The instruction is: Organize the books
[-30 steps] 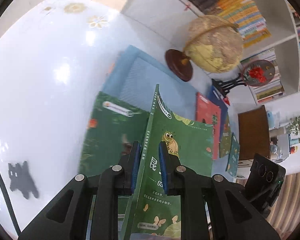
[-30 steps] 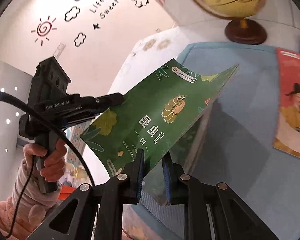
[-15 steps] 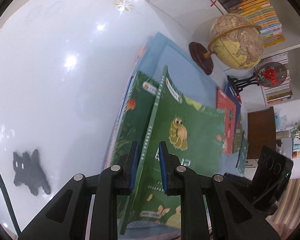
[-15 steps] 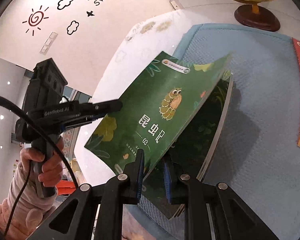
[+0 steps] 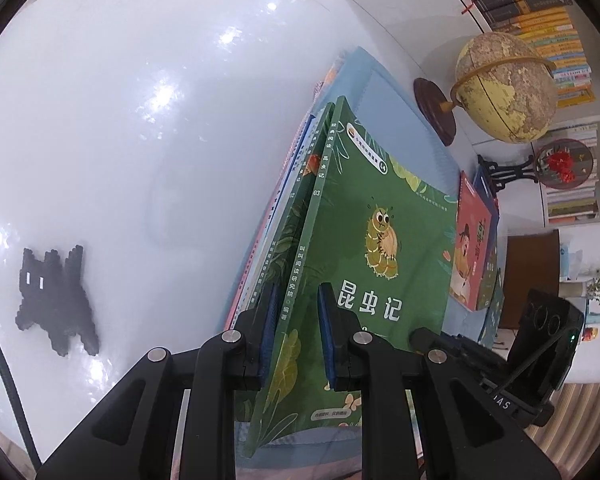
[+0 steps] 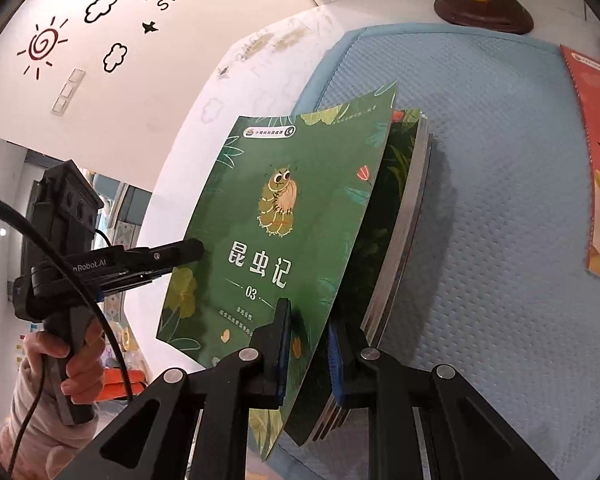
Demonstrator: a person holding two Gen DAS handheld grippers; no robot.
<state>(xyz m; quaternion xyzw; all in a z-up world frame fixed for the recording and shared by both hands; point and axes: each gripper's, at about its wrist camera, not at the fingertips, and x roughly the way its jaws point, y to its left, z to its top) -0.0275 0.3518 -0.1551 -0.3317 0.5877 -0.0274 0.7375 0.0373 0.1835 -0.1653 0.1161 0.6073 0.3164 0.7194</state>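
Hands work as a pair on one green book [image 5: 364,248] with a caterpillar on its cover. Seen from the left wrist, the left gripper [image 5: 296,332] slants steeply down and is clamped on the book's spine edge, one blue pad on each side of it. The right gripper [image 6: 308,348] also tilts down, and its pads pinch the book's lower edge near the open side (the cover bends a little between the two holds). In the right wrist view the person's hand [image 6: 76,364], in a pale sleeve, is wrapped round the left tool's handle, with a black cable trailing past it.

The book is held tilted above a stack of books [image 6: 400,216] lying on a blue mat [image 6: 500,160], its spine side higher than the stack; I cannot tell whether its far edge touches the top one. A red book [image 6: 596,168] lies on the mat to the right, well apart from the stack. Beyond the mat, a globe [image 5: 504,88] stands on the white table [image 5: 120,120].
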